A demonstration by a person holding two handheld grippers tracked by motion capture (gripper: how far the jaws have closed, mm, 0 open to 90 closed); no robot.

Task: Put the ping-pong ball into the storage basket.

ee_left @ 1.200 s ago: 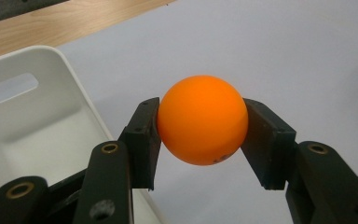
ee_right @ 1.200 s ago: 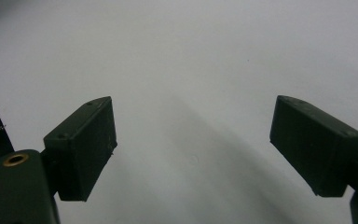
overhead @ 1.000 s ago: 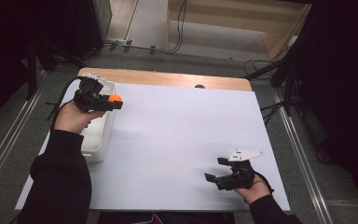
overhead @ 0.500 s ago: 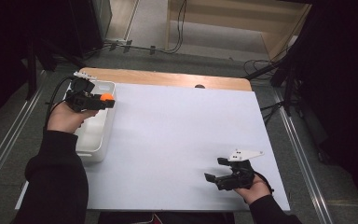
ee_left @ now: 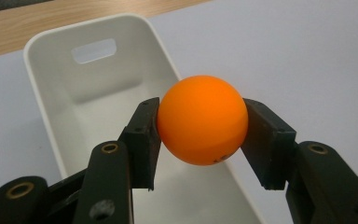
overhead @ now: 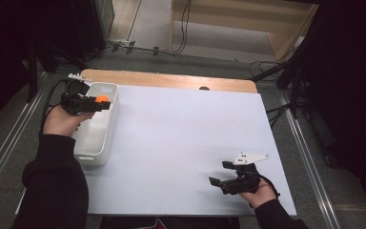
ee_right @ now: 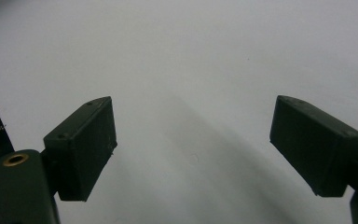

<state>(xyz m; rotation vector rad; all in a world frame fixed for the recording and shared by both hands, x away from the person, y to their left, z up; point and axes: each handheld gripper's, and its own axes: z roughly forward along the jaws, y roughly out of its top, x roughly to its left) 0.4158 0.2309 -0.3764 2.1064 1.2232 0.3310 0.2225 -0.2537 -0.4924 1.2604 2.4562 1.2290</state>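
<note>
Ball (ee_left: 202,120), orange, table-tennis type: clamped across widest girth between left gripper (ee_left: 200,126) pads, above white bin (ee_left: 42,119) interior. Likely light, smooth, thin-shelled; minimal squeeze advised. Right gripper (ee_right: 193,140): wide open, empty, well apart from bin.

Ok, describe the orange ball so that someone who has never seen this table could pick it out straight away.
Start at the white table and go to its left edge, where a long white bin sits. Over the bin's far end, the left gripper holds the orange ball between its black fingers. It is the only brightly coloured, round thing there; everything around it is white, black or wood.
</note>
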